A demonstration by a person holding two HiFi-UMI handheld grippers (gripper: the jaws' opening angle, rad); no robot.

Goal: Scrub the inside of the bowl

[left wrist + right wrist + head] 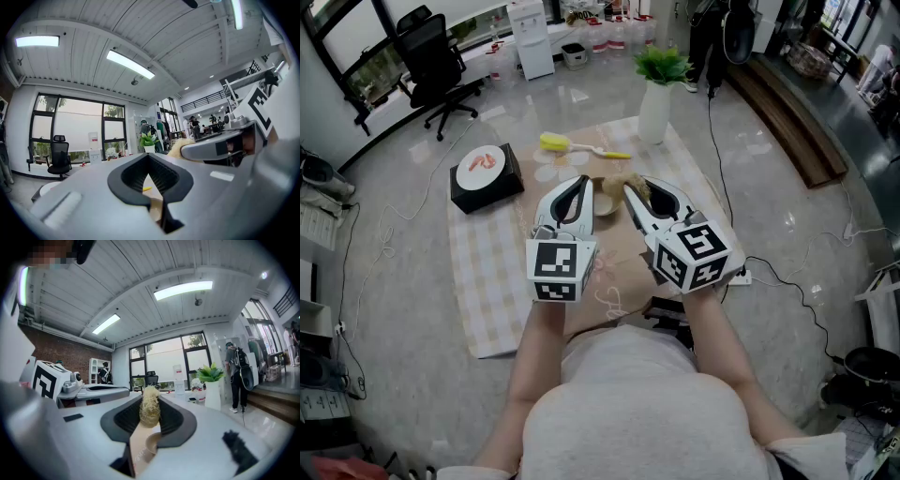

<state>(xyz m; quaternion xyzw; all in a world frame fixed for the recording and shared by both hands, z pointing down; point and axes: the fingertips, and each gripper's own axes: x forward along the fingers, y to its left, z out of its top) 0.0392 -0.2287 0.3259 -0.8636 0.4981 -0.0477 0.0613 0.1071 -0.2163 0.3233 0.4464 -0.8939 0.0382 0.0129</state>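
Note:
A small pale bowl [605, 204] sits on the checked cloth [497, 272], half hidden between the two grippers. My right gripper [630, 190] is shut on a tan fibrous scrubber [635, 182], which sticks up between its pads [150, 409]; the bowl [153, 444] shows just under the jaws. My left gripper [579, 182] is shut with nothing in it, its jaws meeting at the tip [149, 157]. Both grippers hover above the bowl, side by side. The right gripper [220, 146] and the scrubber [177, 148] show at the right of the left gripper view.
A yellow dish brush [574, 145] lies on the cloth's far edge. A white vase with a green plant [654, 111] stands at the far right corner. A black box with a plate on it [486, 175] sits to the left. Cables run over the floor on the right.

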